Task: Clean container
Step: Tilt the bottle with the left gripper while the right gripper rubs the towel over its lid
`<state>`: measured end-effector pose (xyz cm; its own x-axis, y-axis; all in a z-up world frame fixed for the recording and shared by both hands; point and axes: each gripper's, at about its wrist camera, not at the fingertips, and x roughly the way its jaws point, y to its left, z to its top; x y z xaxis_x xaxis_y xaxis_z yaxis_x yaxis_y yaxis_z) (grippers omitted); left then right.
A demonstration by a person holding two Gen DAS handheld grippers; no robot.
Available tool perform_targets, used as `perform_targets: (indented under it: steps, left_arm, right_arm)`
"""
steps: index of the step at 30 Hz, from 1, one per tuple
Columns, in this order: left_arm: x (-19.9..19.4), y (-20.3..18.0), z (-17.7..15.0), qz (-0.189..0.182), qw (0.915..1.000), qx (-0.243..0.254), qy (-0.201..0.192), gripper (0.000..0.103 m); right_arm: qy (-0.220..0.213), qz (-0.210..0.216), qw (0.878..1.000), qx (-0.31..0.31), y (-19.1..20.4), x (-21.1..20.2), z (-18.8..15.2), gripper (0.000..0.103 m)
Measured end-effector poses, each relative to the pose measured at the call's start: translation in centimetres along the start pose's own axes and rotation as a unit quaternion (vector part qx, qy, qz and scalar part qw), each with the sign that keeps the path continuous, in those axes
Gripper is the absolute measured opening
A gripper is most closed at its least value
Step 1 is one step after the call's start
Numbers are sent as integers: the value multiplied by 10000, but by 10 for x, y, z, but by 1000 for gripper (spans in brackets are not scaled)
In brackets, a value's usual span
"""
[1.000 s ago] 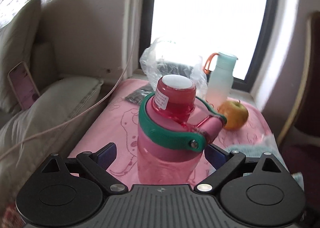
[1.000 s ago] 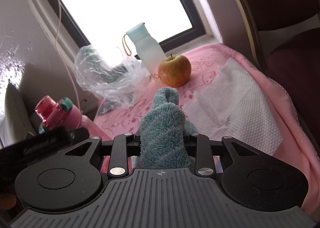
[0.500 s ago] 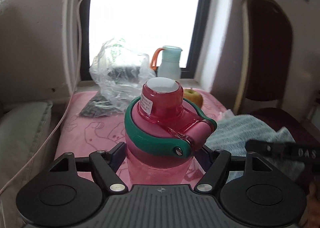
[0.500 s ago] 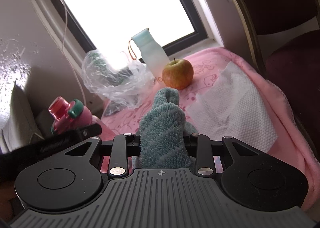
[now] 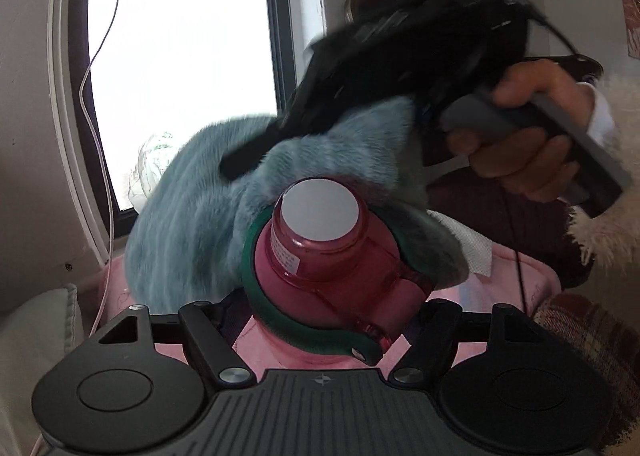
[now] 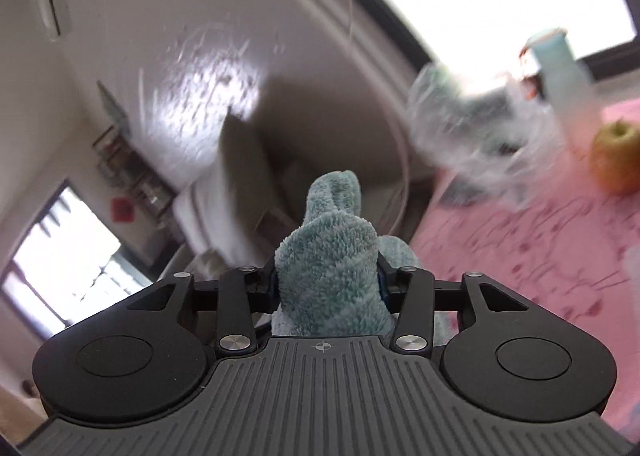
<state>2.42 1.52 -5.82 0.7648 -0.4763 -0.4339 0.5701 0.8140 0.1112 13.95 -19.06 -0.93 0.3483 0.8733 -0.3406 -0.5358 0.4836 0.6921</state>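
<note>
The translucent pink plastic bottle [image 5: 320, 256], round-shouldered with a flat white-topped cap and a dark green rubbery carry band looped around its neck, stands clamped between the 2 black fingers of the left gripper [image 5: 320, 320], whose pads press on its pink body from either side. Behind and partly around the bottle's cap hangs the fluffy teal-blue microfibre cloth [image 5: 224, 216], its deep pile soft and streaked by motion; it touches the green band on the far side. The right gripper [image 6: 326, 280] carries that cloth: in its own view a thick, nubbly fold [image 6: 328, 276] of it fills the gap between the fingers, and the jaws are opening while the cloth sits between them, the pads touching the fold on both sides. From the left wrist view the right gripper [image 5: 248, 160] appears as a blurred black shape above the cloth, gripped at its grey handle by the person's right hand [image 5: 520, 132] with a fleecy cream sleeve cuff [image 5: 604, 224]. The surface is a table draped in a pink cloth [image 6: 540, 248] printed with thin dark line drawings. On it (blurred in the right wrist view) sit a yellow-red apple [image 6: 616, 164], a crumpled clear plastic bag [image 6: 472, 136] and a pale frosted bottle with a mint lid [image 6: 564, 76] near a dark-framed bright window [image 5: 180, 76]. A thin white cable [image 5: 96, 88] hangs down across the pane beside a plain off-white wall.
</note>
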Motion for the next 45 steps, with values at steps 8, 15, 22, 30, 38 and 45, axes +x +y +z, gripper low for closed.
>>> perform_targets:
  steps: [8, 15, 22, 30, 38, 45]
  left_arm:
    - [-1, 13, -2, 23, 9995, -300, 46, 71]
    - [3, 3, 1, 25, 9998, 171, 97, 71]
    - [4, -12, 2, 65, 9973, 708, 169, 71]
    - [21, 15, 18, -59, 9996, 1, 283, 71]
    - [57, 13, 50, -166, 9972, -26, 725, 72]
    - [69, -12, 58, 873, 9903, -640, 871, 95]
  right_arm:
    - [1167, -3606, 9252, -188, -56, 84, -14, 30]
    - [150, -2093, 9776, -157, -9, 27, -3, 30]
    - [1134, -1146, 9853, -557, 10, 55, 5, 32]
    - [1286, -3096, 9415, 355, -79, 41, -28, 31]
    - [-301, -3189, 9445, 727, -69, -35, -48, 31]
    - [-1153, -3124, 9368, 1072, -64, -75, -70, 32]
